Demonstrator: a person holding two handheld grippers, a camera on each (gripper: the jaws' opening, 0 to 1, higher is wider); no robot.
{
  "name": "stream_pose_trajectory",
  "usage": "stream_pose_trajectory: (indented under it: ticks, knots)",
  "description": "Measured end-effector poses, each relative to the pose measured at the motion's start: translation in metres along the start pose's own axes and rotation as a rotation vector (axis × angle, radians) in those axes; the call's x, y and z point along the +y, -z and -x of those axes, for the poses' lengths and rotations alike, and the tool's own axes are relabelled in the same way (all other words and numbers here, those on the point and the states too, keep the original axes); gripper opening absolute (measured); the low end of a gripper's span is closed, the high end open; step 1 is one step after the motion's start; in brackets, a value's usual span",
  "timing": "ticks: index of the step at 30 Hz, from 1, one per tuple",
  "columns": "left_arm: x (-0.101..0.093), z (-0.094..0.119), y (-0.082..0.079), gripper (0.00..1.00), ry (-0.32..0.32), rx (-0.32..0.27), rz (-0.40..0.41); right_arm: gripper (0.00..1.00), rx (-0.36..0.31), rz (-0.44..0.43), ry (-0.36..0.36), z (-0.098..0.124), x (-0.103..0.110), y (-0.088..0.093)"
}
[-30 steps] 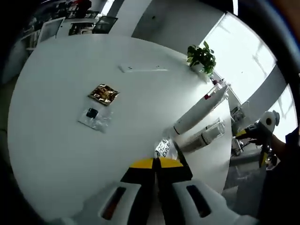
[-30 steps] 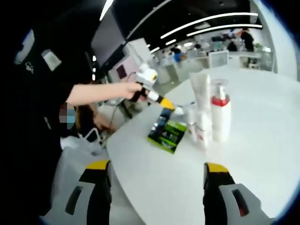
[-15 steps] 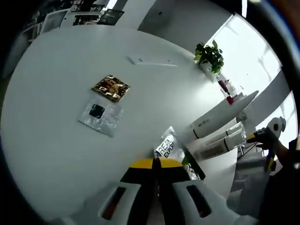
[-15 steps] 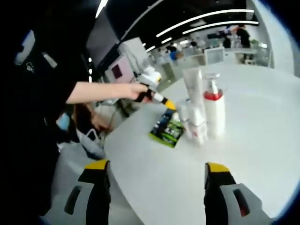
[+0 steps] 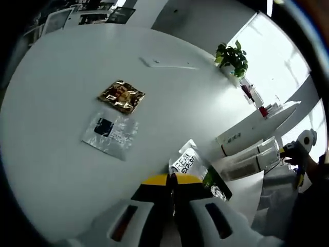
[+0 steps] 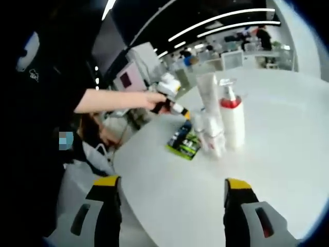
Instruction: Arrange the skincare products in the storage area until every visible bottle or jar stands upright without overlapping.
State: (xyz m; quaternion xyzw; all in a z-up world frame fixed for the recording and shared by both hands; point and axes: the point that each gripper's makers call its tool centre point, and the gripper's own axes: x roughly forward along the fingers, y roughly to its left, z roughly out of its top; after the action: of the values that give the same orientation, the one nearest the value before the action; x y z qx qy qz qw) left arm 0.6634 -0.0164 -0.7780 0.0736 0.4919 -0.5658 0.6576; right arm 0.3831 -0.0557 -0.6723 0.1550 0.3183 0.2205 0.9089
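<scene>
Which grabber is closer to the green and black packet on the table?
Left. The left gripper is right at the green and black packet, its shut jaws against it, while the right gripper hangs open, well back from it.

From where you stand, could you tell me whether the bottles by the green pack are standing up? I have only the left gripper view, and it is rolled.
Observer: Yes. In the right gripper view, the pump bottle with the red collar stands upright on the table.
Operator: Thank you. And the tall white tube?
Observer: The tube stands upright too, close beside the pump bottle.
Operator: Is the right gripper holding anything?
Observer: No. The right gripper is open with nothing between its jaws, and it is well back from the bottles.
</scene>
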Motion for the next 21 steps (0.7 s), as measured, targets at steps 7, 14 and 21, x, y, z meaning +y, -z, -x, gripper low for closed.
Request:
stream_pose_trajectory:
  ticks: [7, 14, 21]
  knots:
    - [0.0037, -0.0045, 0.0024, 0.08, -0.016, 0.022, -0.016, 0.83, 0.003, -0.010, 0.002, 0.0006, -0.0025, 0.0028]
    - [0.0075, -0.0066, 0.0011, 0.09, -0.027, 0.024, -0.029, 0.83, 0.002, -0.012, -0.006, -0.0012, -0.0002, 0.0028]
    - [0.0091, -0.0068, 0.0010, 0.10, -0.035, 0.029, -0.040, 0.83, 0.001, -0.020, -0.003, 0.0001, -0.0016, 0.0040]
